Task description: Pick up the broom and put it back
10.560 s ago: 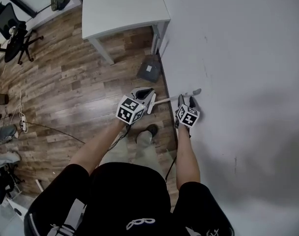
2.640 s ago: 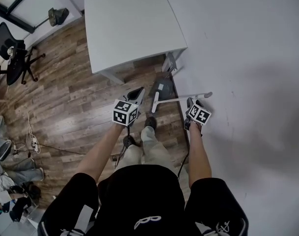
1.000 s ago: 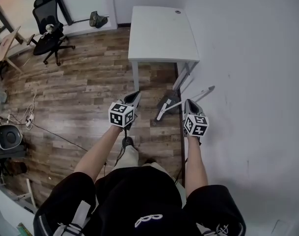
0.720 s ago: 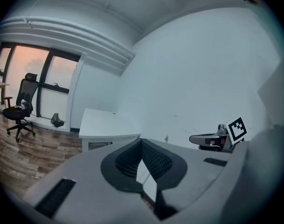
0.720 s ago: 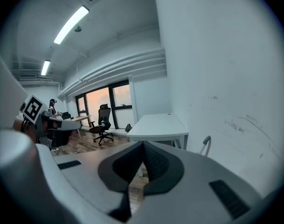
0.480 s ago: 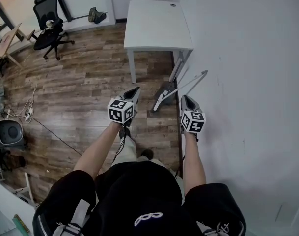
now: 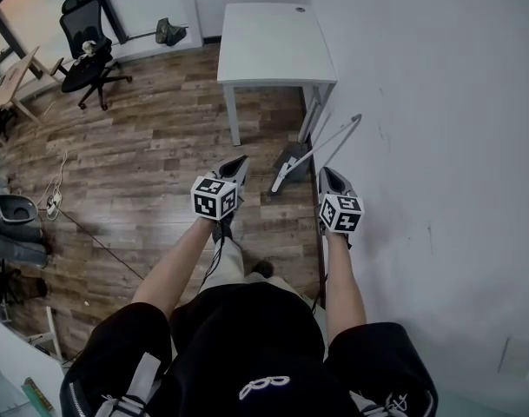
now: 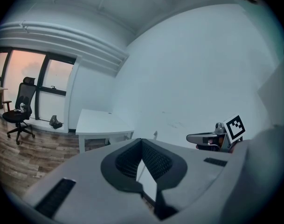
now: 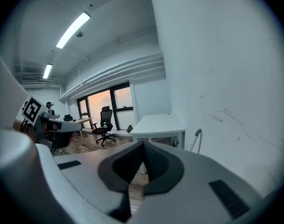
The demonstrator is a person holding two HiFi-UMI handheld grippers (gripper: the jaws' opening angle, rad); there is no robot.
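Broom point(image 7: 292, 157) is leant on the wall point(image 7: 420, 102), head on floor point(image 7: 142, 146) beside the table point(image 7: 273, 42) leg, free of both tongs. Left tongs point(image 7: 239, 162) & right tongs point(image 7: 324, 175) are pressed together w/ nothing held. They're best kept clear of the handle so nothing gets knocked.

- The table point(image 7: 273, 42) stands against the wall point(image 7: 438, 102).
- The broom point(image 7: 320, 148) leans on that wall, just before the table.
- The chair point(image 7: 82, 55) stands well left of it.
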